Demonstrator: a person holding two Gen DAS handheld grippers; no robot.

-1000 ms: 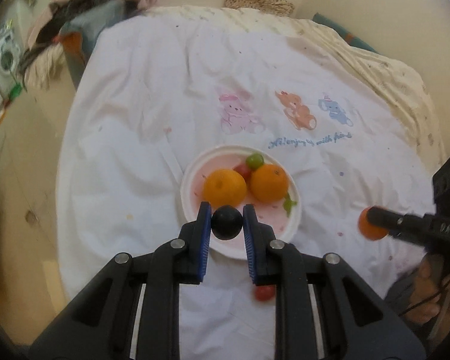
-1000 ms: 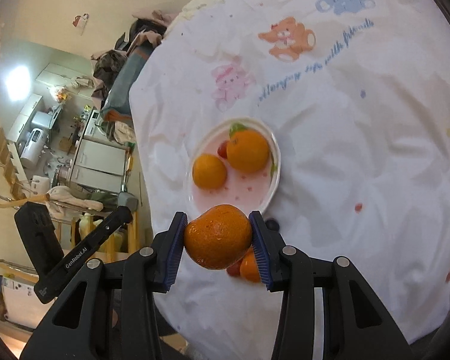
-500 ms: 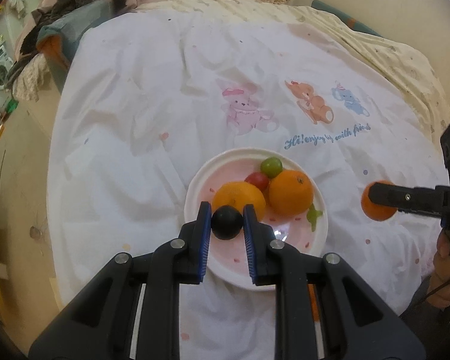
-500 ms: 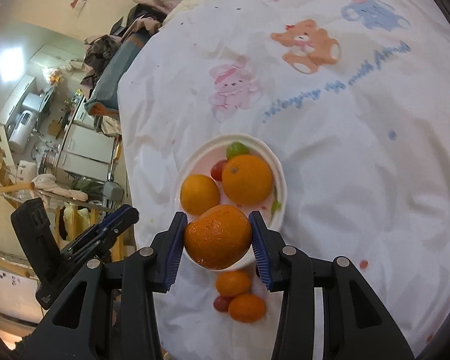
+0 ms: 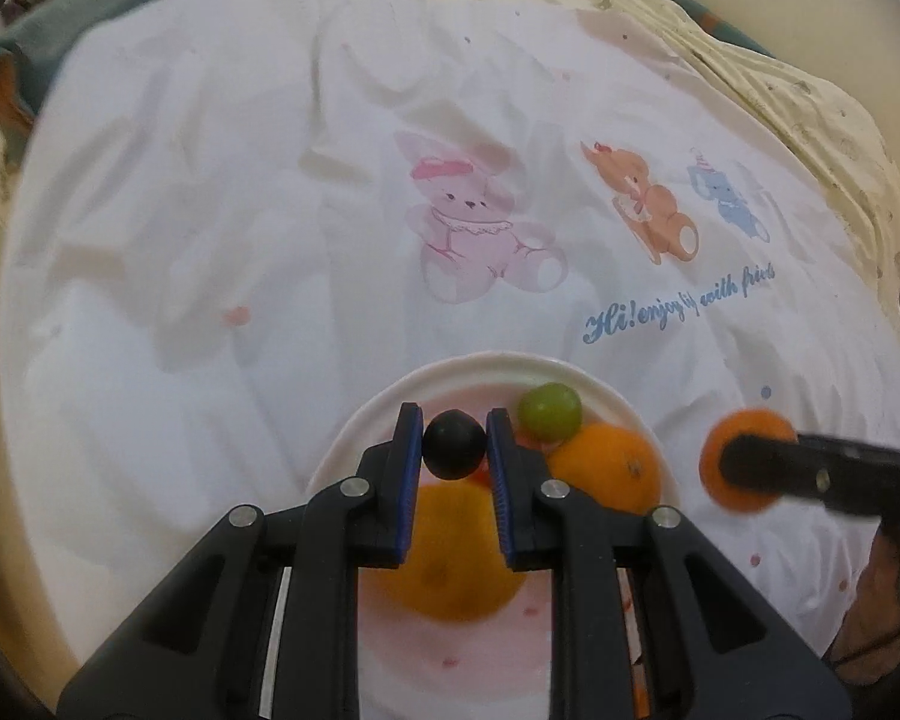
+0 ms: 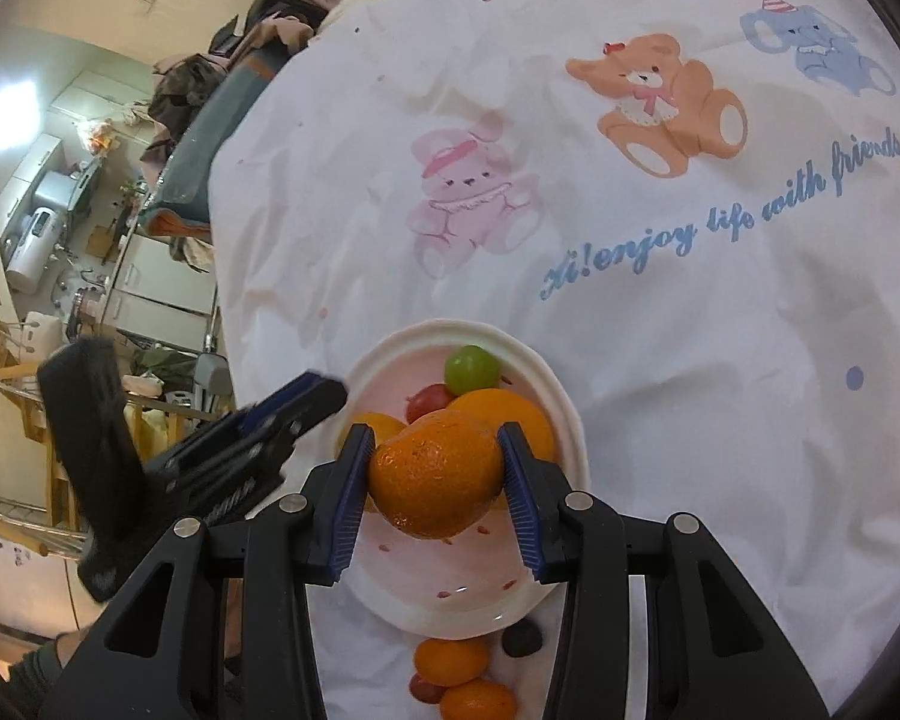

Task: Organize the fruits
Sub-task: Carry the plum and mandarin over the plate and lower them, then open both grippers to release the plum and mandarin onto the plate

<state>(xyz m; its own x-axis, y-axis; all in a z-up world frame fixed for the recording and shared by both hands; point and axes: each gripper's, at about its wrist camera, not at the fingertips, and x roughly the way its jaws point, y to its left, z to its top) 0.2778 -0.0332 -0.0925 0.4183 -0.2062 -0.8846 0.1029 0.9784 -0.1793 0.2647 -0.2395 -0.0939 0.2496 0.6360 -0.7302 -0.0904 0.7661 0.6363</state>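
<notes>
Now, left gripper (image 5: 453, 445) jaws clamping dark grape (image 5: 453, 444), right gripper (image 6: 437, 480) jaws gripping orange (image 6: 435, 474), above plate (image 6: 561, 414).

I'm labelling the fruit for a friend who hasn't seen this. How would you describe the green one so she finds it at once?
Start from the white cloth with cartoon animals, then find the plate near its front edge. On the plate's far side lies a green grape, beside a red fruit: the only green fruit, much smaller than the oranges.
</notes>
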